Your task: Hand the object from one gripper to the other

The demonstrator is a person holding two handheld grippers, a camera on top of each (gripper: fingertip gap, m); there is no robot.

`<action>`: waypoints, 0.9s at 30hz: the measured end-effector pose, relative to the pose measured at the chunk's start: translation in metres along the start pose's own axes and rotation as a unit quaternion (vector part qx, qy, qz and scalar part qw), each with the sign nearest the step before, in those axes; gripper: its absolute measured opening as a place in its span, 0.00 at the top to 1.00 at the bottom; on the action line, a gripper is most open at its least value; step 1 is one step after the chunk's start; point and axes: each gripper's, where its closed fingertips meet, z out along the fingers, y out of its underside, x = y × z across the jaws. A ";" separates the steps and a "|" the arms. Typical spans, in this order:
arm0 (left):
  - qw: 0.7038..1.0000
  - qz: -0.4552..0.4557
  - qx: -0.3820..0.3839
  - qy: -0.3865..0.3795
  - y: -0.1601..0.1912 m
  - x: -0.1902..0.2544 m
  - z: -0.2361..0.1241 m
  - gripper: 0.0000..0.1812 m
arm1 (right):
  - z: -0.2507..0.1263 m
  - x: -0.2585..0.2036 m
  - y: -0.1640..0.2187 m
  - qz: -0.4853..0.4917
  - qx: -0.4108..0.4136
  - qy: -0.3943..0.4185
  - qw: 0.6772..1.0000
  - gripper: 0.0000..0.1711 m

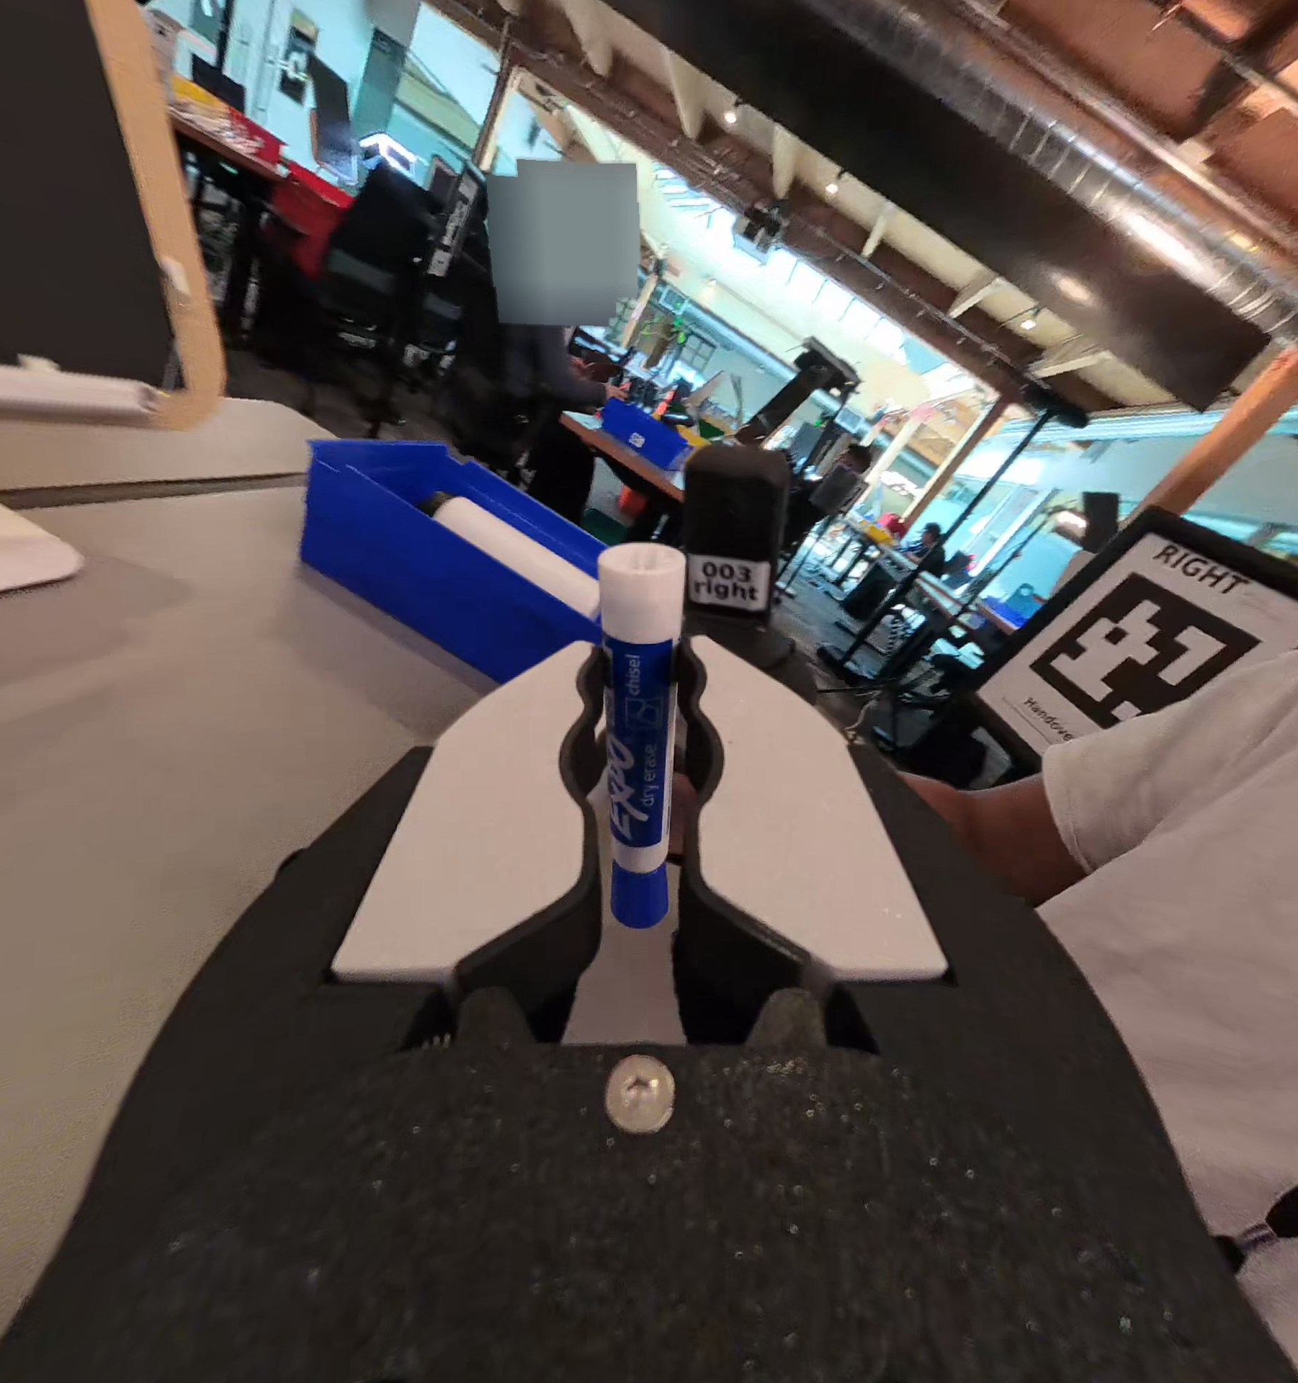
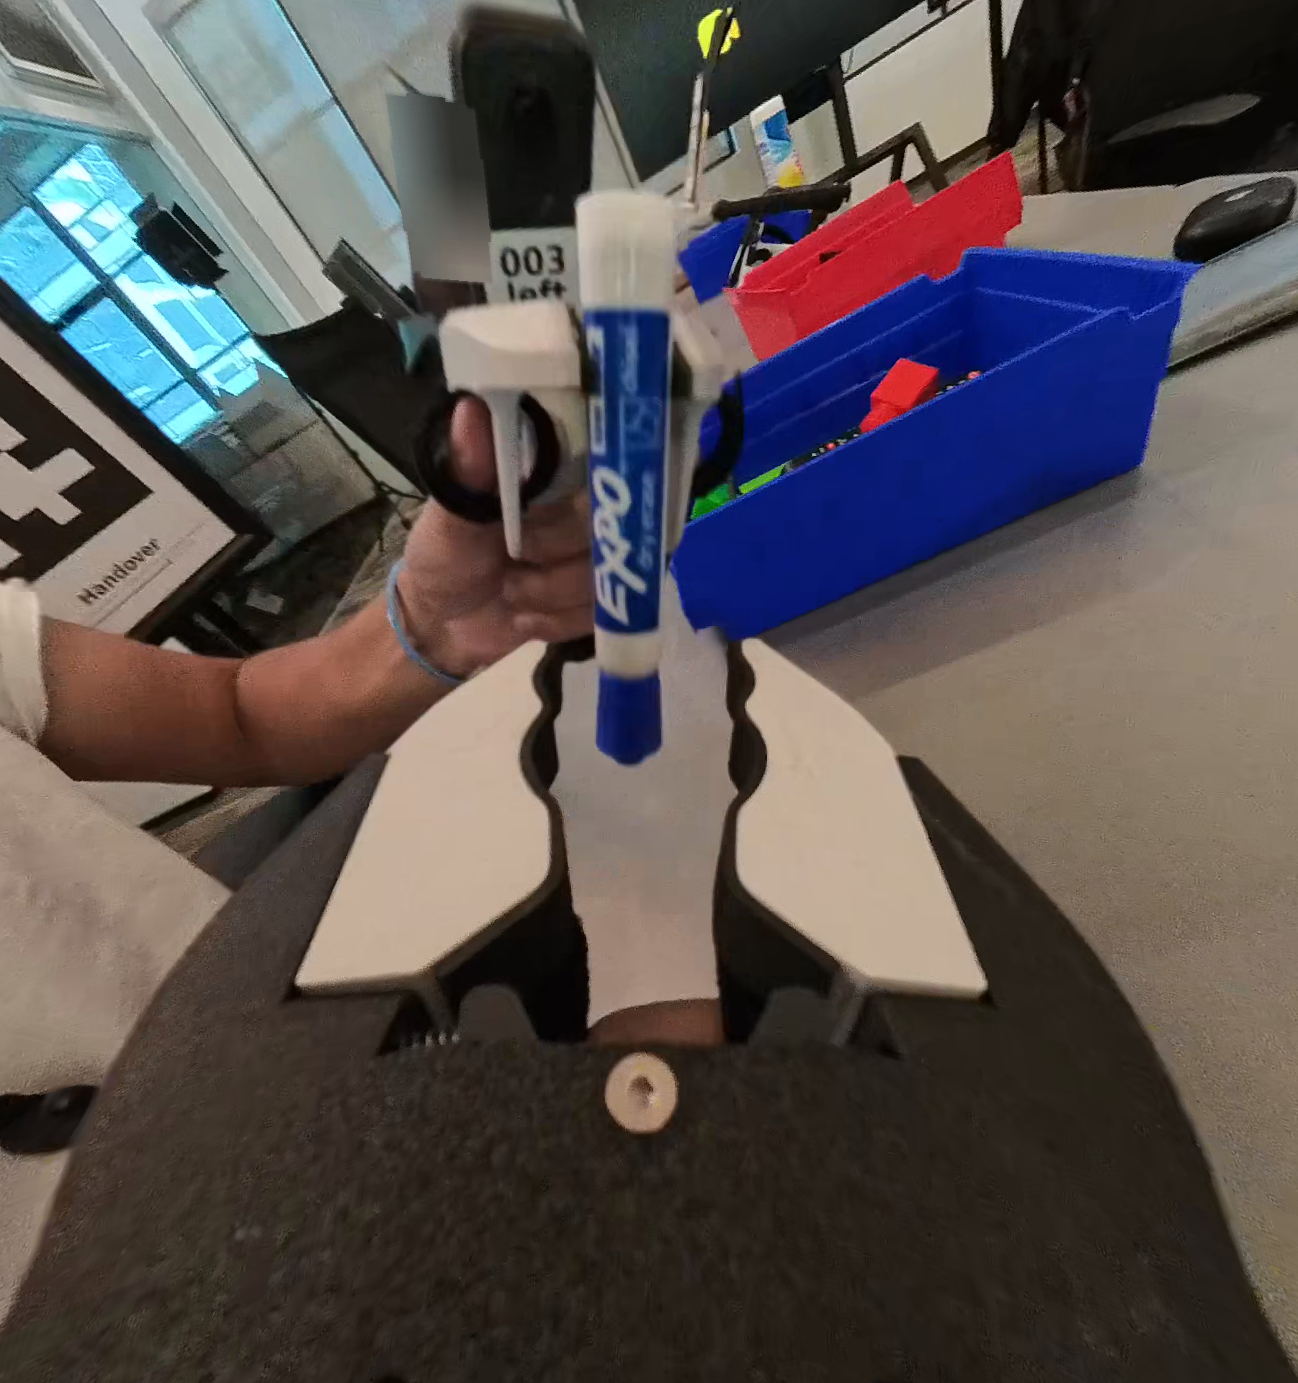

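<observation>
Red block (image 2: 902, 393) in blue bin (image 2: 930, 524)

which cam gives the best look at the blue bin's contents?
Right wrist view: the open blue plastic bin faces the camera, showing a red block and green pieces inside. Left wrist view shows a blue bin from a low angle, with only a white roll visible.

Marker (image 2: 626, 479) offered upright
The left gripper (image 2: 627, 352) clamped it; the right gripper (image 2: 638, 718) gaped just beneath its blue cap.
</observation>
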 end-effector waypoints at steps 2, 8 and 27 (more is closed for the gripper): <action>1.000 -0.004 0.003 0.015 0.016 0.006 0.011 0.90 | 0.000 -0.006 0.004 -0.004 -0.009 -0.008 1.000 0.87; 0.999 -0.035 -0.007 -0.037 0.064 -0.007 0.008 0.78 | -0.031 0.022 0.037 -0.088 -0.062 0.118 0.987 0.89; 0.978 0.014 -0.112 -0.174 0.156 -0.011 -0.016 0.78 | -0.026 0.032 0.088 -0.624 -0.226 0.371 0.650 0.90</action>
